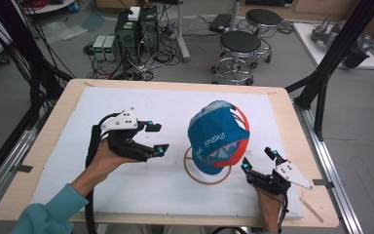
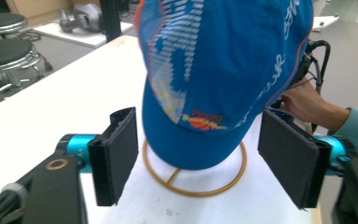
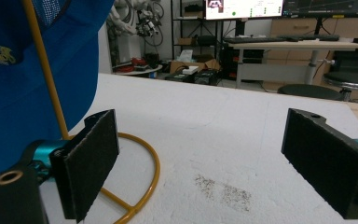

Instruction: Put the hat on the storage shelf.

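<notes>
A blue cap (image 1: 215, 138) with orange trim and white lettering hangs on a gold wire stand (image 1: 193, 174) with a ring base, right of the mat's middle. My left gripper (image 1: 157, 138) hovers open just left of the cap, jaws pointing at it. In the left gripper view the cap (image 2: 214, 70) and the stand's ring (image 2: 196, 191) sit ahead between the wide-apart pads (image 2: 116, 154), untouched. My right gripper (image 1: 258, 160) rests open at the cap's near right. In the right gripper view its gripper (image 3: 201, 121) holds nothing, with the cap (image 3: 9, 84) and stand (image 3: 142, 158) at the left.
A white mat (image 1: 126, 190) covers the wooden table (image 1: 58, 112). Beyond the far edge stand two stools (image 1: 238, 46), computer boxes (image 1: 136, 29) and loose cables on the floor. Black frame posts (image 1: 321, 83) rise at the table's right and left.
</notes>
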Motion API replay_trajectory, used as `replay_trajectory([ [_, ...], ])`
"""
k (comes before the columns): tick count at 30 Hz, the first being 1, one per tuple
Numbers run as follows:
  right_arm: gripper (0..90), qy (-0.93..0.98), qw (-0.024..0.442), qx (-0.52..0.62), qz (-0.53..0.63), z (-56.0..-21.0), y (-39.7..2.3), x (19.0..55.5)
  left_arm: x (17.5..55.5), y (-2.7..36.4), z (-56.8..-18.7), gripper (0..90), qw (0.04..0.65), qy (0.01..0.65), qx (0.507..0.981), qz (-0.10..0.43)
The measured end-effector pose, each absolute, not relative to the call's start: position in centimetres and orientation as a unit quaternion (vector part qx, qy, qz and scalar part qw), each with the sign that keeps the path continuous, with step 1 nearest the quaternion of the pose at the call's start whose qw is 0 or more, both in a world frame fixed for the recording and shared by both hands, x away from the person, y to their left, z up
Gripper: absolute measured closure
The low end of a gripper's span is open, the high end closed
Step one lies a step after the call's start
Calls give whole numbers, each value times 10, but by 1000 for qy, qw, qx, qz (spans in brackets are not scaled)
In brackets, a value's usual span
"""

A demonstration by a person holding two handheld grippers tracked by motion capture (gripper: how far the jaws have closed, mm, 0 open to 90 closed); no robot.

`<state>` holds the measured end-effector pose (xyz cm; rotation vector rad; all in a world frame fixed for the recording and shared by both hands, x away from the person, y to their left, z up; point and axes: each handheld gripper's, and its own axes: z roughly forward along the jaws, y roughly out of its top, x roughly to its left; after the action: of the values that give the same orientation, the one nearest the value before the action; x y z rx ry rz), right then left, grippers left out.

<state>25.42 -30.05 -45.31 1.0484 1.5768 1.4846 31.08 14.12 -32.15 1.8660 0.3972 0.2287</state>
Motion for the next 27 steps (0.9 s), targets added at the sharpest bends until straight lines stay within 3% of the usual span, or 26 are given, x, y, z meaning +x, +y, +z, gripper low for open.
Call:
replay_trajectory([
  [4, 100, 613, 358, 406, 576, -453, -300, 254, 307, 165, -335, 199, 573, 183, 790, 118],
  [17, 100, 615, 362, 404, 572, -453, -299, 254, 280, 267, -402, 193, 594, 286, 727, 193],
  [27, 100, 616, 364, 405, 569, -453, -298, 253, 266, 302, -446, 189, 597, 319, 696, 239],
])
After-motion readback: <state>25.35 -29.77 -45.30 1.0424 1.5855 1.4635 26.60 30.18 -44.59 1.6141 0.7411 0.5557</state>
